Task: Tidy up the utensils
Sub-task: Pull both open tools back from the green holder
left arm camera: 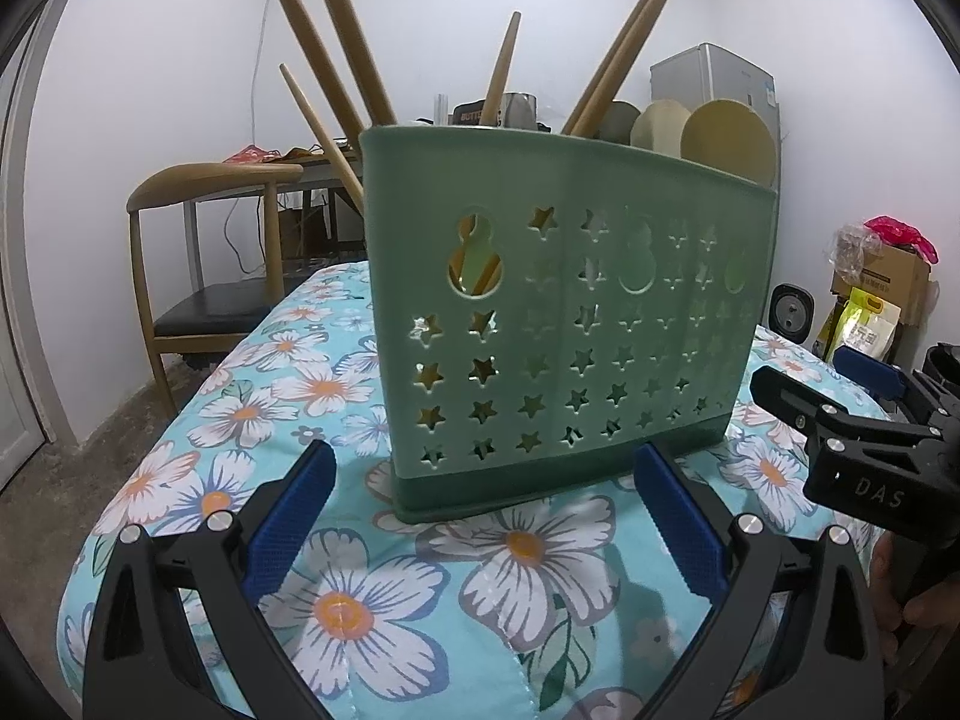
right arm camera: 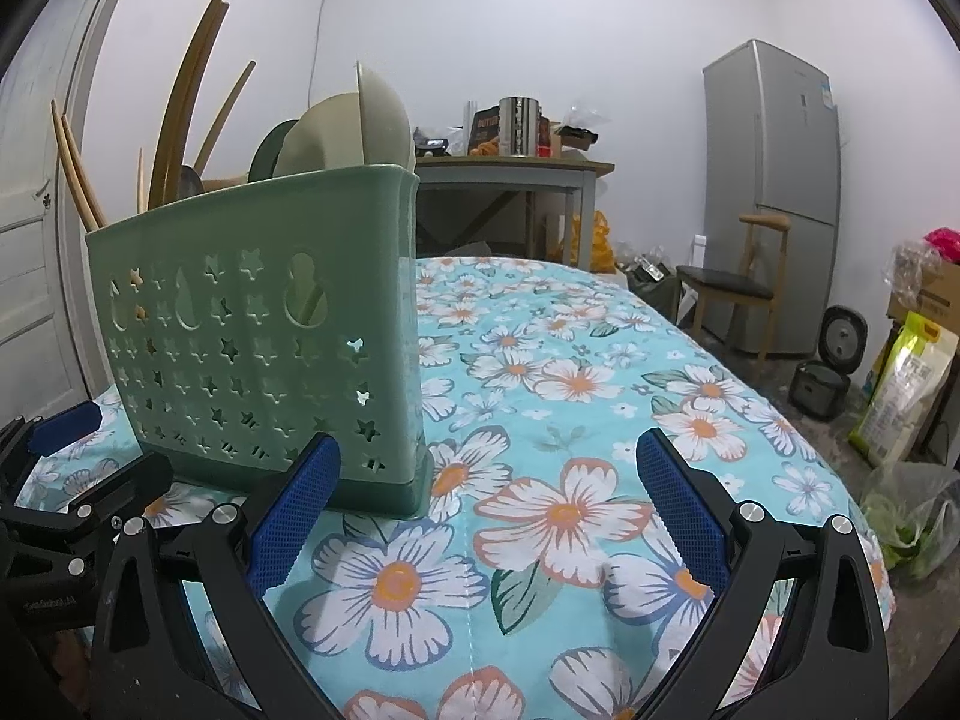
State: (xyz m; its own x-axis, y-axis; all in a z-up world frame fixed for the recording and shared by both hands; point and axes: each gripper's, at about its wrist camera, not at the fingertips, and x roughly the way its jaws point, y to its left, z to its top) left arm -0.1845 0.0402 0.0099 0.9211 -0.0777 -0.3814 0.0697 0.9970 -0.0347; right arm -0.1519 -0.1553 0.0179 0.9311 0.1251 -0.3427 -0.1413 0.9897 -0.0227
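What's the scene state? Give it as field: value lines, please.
surface: floral cloth
holder: green caddy, upright on the cloth, star cut-outs
contents: wooden chopsticks leaning at one end; pale spoons at the other end
left gripper: open, empty, facing the caddy's long side, not touching it
right gripper: open, empty, beside the caddy's end corner
loose utensils on cloth: none visible
background: fridge, chair, side table
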